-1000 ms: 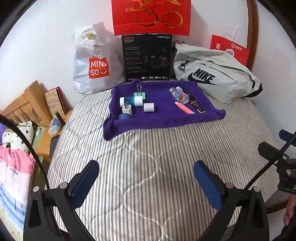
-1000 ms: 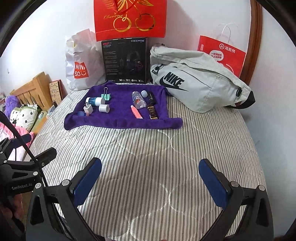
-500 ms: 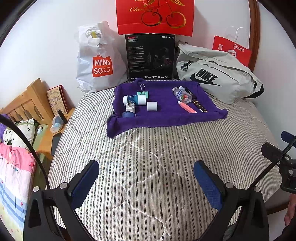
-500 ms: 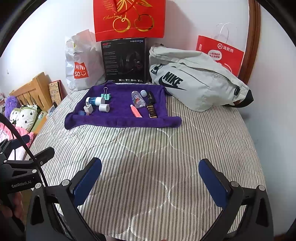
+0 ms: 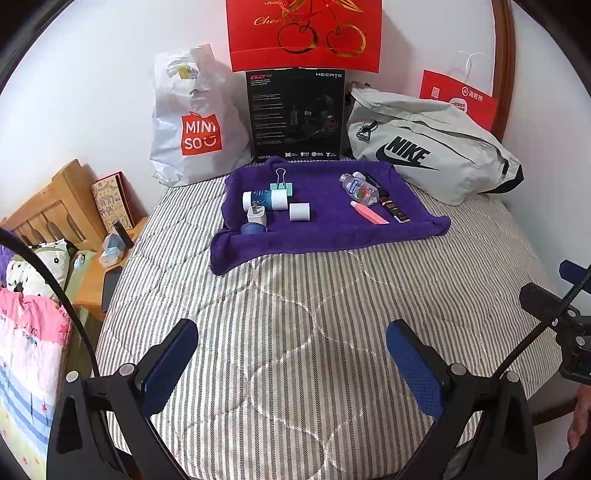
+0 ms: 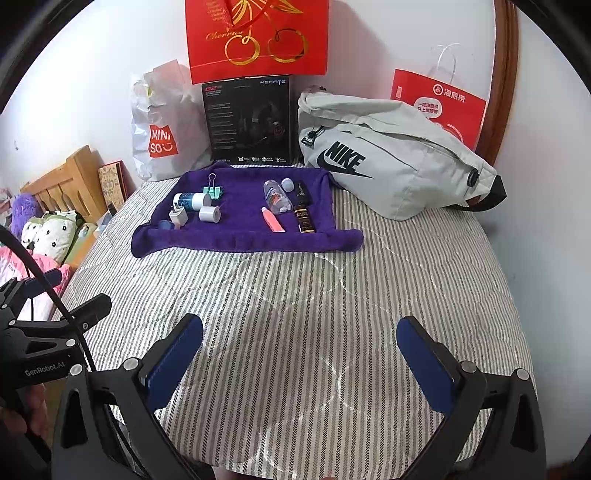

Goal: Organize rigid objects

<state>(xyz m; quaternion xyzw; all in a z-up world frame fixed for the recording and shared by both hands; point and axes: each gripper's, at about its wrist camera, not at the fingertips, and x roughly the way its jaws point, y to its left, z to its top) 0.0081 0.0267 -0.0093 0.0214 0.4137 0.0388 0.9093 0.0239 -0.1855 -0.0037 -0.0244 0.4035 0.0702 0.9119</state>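
Observation:
A purple towel (image 5: 325, 236) (image 6: 240, 236) lies on the far part of the striped bed. On its left sit a green binder clip (image 5: 282, 186), a blue-and-white bottle (image 5: 264, 200), a white roll (image 5: 299, 212), a white plug (image 5: 256, 216) and a blue cap (image 5: 252, 229). On its right lie a clear bottle (image 5: 360, 189), a pink tube (image 5: 369, 212) and a dark stick (image 5: 393, 208). My left gripper (image 5: 291, 354) and right gripper (image 6: 299, 350) are open and empty, low over the near bed, well short of the towel.
A Miniso bag (image 5: 192, 122), a black box (image 5: 295, 114), a grey Nike bag (image 5: 432, 151) and red paper bags (image 5: 304, 33) line the wall behind the towel. A wooden nightstand (image 5: 92, 273) and pillows sit at the left.
Both grippers have shifted slightly, so the towel and its objects sit a little differently in each view. Nothing on the towel has moved.

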